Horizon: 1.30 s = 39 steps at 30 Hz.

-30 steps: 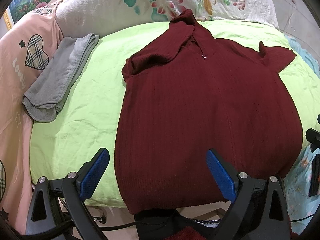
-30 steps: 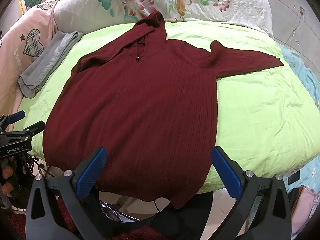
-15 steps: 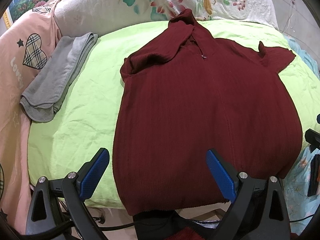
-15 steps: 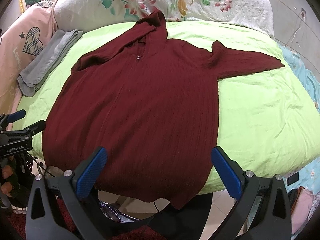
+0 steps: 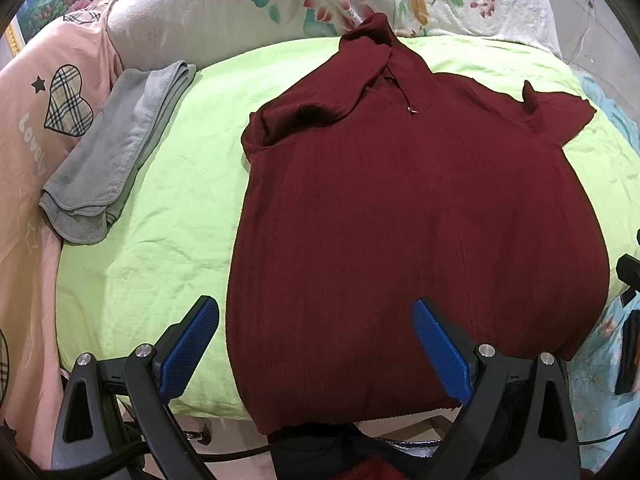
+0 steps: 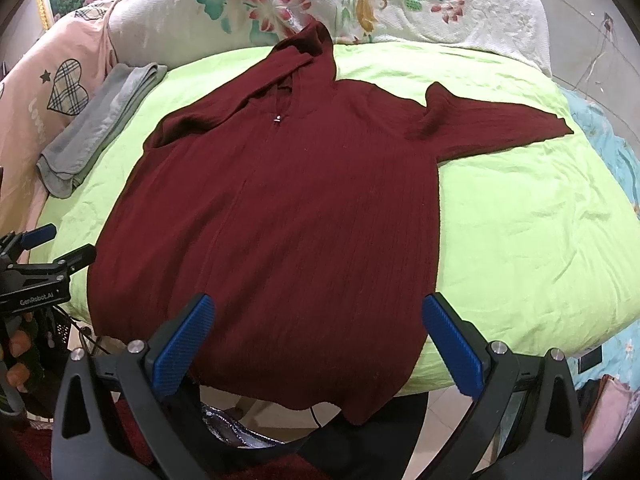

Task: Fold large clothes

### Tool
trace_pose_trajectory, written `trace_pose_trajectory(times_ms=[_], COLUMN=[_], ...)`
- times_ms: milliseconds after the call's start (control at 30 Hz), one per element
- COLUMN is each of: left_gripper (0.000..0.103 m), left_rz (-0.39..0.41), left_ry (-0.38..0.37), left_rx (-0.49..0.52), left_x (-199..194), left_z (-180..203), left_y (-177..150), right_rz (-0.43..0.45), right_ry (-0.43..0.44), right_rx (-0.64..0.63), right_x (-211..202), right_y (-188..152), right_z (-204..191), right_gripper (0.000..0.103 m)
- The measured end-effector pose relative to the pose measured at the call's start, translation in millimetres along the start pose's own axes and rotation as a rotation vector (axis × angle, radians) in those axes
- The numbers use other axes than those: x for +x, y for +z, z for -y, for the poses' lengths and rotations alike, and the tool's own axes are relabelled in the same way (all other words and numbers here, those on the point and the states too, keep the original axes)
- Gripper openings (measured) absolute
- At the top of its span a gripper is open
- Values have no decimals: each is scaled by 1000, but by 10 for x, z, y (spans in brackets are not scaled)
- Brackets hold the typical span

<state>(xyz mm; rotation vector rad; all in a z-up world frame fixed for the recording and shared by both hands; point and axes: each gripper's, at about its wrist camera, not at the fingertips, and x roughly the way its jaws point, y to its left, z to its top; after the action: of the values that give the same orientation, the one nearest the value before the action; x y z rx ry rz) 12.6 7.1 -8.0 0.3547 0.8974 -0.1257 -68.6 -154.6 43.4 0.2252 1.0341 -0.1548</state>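
A dark red hooded sweater (image 5: 400,220) lies flat, front up, on a lime-green sheet (image 5: 168,208), hood toward the pillows and hem hanging over the near edge. Its left sleeve is folded across the chest. Its right sleeve (image 6: 500,128) lies stretched out to the right. It also shows in the right wrist view (image 6: 280,220). My left gripper (image 5: 316,344) is open and empty above the hem. My right gripper (image 6: 316,340) is open and empty above the hem. The left gripper also shows at the left edge of the right wrist view (image 6: 52,248).
A folded grey garment (image 5: 116,156) lies at the sheet's left edge, also seen in the right wrist view (image 6: 96,128). A pink cover with a plaid heart (image 5: 36,128) lies to the left. A floral pillow (image 6: 360,4) lies at the back. Floor and dark cables lie below the near edge.
Both views have shifted very slightly. The sweater and the grippers' jaws have not changed.
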Motion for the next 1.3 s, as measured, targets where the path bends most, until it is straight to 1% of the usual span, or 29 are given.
trace_pose_trajectory(times_ms=[100,167,200,267,400,500,633,733,800,833,900,933,1000,1033,1067,1100,1133,1233,1267,1300], left_gripper=[98,98,98,98,98,98,98,98,97,98,98,98,98,98,98,98,98,98,98,98], left_rz=[-21,-26,-32,-29,-32,-48,-42,-22,4,-2,-1,-10,-39,-51,-65,-77,-89,-140,-150,-159], left_ry=[-18,-18,-25,-14,-26,-18,-29,-34,-31,-29,-34,-43,-54,-51,-50,-49,-48,-49,-51,-51], left_rx=[-9,-8,-13,-9,-23,-25,-41,-58,-64,-62,-72,-72,-69,-64,-58,-51,-45,-30,-27,-25], left_x=[44,63,75,82,137,190,273,318,357,381,445,478,570,617,657,704,765,945,988,1045], left_z=[3,7,11,12,4,-1,-12,-29,-30,-27,-25,-21,4,24,52,70,93,163,175,191], left_y=[25,56,69,101,199,276,417,516,576,599,664,686,725,738,747,757,771,806,817,834], right_rz=[-35,-16,7,23,34,46,72,119,148,160,194,219,239,248,252,254,264,313,328,338], right_ry=[20,17,8,11,-6,3,-26,-2,-6,-24,-24,-23,-34,-50,-74,-89,-103,-161,-157,-146], right_rx=[23,22,13,18,44,81,136,195,243,284,346,395,468,515,548,567,605,623,640,668], right_x=[17,5,1,3,25,44,95,164,232,281,341,389,484,557,612,649,735,792,862,922], right_y=[34,64,73,105,191,298,494,647,766,849,972,1062,1215,1325,1408,1463,1578,1780,1864,1918], right_z=[50,77,85,137,297,487,852,1191,1493,1704,2030,2272,2616,2858,3048,3176,3390,3778,3928,4069], right_gripper=[103,103,103,103,103,103,103,103,103,103,102,101,85,80,73,69,67,65,63,58])
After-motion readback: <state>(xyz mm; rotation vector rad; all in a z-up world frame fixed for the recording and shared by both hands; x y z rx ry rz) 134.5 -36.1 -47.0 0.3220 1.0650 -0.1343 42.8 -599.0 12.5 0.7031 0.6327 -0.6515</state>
